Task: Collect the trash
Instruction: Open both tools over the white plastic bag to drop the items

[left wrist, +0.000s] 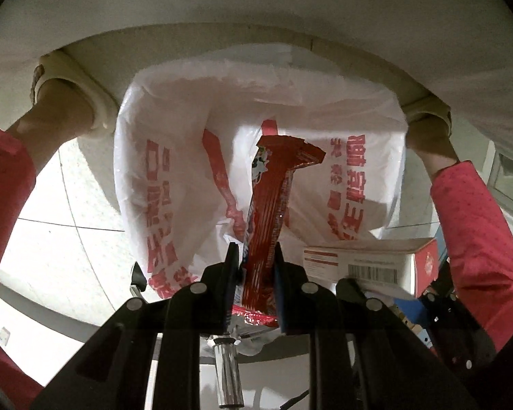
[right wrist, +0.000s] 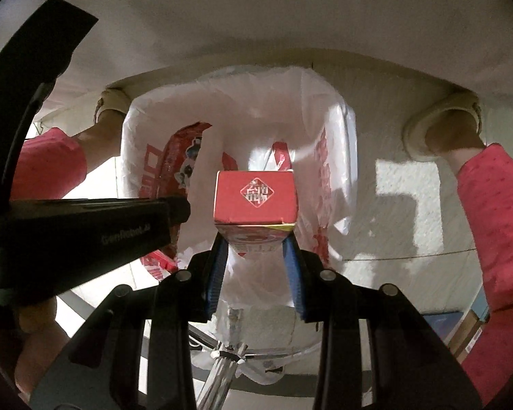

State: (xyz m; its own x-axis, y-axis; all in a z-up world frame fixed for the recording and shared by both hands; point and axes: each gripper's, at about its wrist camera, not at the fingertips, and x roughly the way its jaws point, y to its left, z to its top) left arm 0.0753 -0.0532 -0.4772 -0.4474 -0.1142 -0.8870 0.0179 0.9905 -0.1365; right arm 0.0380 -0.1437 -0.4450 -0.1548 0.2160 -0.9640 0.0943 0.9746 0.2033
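Note:
My left gripper [left wrist: 254,256] is shut on a long red snack wrapper [left wrist: 273,198] that sticks out forward over the open mouth of a white plastic bag with red print [left wrist: 174,157]. My right gripper [right wrist: 254,239] is shut on a red and white carton box [right wrist: 254,196], held end-on over the same bag [right wrist: 325,136]. The box also shows at the right in the left wrist view [left wrist: 372,266]. The wrapper shows at the left in the right wrist view [right wrist: 184,157], behind the left gripper's black body [right wrist: 85,225].
The person's legs in pink trousers [left wrist: 475,225] and cream slippers [left wrist: 68,82] stand on both sides of the bag. The floor is pale tile [left wrist: 51,239]. A chrome post [left wrist: 227,376] rises below the bag. Blue items [right wrist: 461,324] lie at lower right.

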